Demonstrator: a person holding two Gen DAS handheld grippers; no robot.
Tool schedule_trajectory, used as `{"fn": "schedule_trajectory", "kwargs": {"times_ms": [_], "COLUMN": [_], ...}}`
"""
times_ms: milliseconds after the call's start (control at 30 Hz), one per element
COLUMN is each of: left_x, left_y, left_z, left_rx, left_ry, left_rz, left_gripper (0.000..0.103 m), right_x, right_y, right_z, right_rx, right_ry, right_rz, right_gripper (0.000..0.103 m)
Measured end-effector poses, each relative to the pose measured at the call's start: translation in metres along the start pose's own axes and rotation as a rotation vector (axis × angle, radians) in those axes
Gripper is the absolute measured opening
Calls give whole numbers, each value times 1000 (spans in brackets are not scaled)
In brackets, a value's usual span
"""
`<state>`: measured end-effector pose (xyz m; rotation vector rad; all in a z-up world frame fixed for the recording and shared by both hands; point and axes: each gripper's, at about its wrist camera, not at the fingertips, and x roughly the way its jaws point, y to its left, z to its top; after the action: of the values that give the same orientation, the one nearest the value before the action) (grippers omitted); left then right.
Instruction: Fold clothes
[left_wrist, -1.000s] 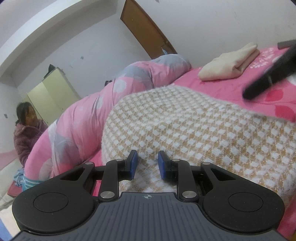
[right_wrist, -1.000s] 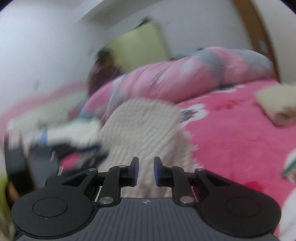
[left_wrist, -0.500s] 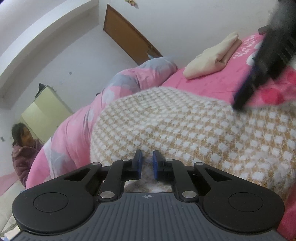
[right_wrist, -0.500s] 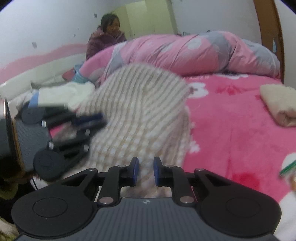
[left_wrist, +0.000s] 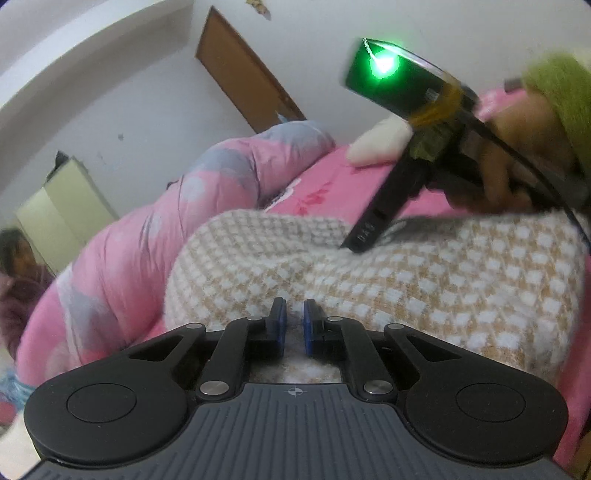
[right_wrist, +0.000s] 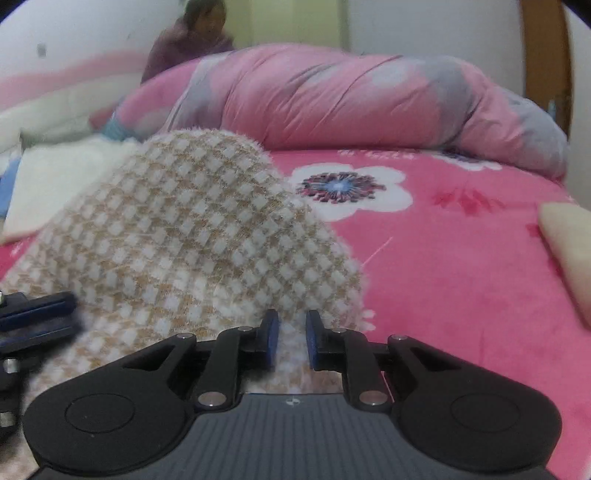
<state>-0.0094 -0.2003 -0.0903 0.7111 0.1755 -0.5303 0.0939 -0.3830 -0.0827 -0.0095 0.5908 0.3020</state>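
Note:
A tan-and-white checked knit sweater (left_wrist: 424, 288) lies bunched on the pink flowered bedsheet (right_wrist: 461, 258). My left gripper (left_wrist: 293, 328) is shut on its near edge, with fuzzy fabric pinched between the blue pads. In the right wrist view the sweater (right_wrist: 192, 236) rises as a hump in front of my right gripper (right_wrist: 290, 341), whose jaws stand narrow with knit fabric caught between them. Seen from the left wrist, the right gripper (left_wrist: 356, 242) points down into a crease of the sweater, held by a hand in a green sleeve (left_wrist: 554, 96). The left gripper's fingers (right_wrist: 37, 310) show at the left edge.
A rolled pink and grey quilt (right_wrist: 369, 99) runs along the far side of the bed. A folded cream garment (right_wrist: 569, 251) lies at the right, a white cloth (right_wrist: 55, 184) at the left. A person (right_wrist: 192, 40) sits beyond the quilt. A wooden door (left_wrist: 243, 77) and a pale wardrobe (left_wrist: 62, 214) line the wall.
My left jaws have closed onto the sweater's edge. The right gripper has swung across over the sweater and now sits close in front of the left one, its tip in the fabric.

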Motion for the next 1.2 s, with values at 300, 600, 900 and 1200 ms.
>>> {"fn": "schedule_trajectory", "kwargs": {"times_ms": [300, 600, 900, 1200], "left_x": [-23, -52, -43, -39], "left_y": [26, 30, 33, 42], "left_z": [3, -19, -38, -56], "left_rx": [-207, -422, -494, -553], "left_ry": [-1, -41, -93, -106], "left_rz": [-74, -137, -201, -212], "left_gripper": [26, 33, 33, 33], "right_x": [-4, -33, -57, 63], "right_y": [-1, 27, 119, 124], "right_z": [9, 38, 122, 82], "right_rx": [11, -67, -255, -280], "right_ry": [38, 38, -52, 177], "right_rz": [-15, -105, 125, 53], "right_gripper": [17, 19, 18, 15]}}
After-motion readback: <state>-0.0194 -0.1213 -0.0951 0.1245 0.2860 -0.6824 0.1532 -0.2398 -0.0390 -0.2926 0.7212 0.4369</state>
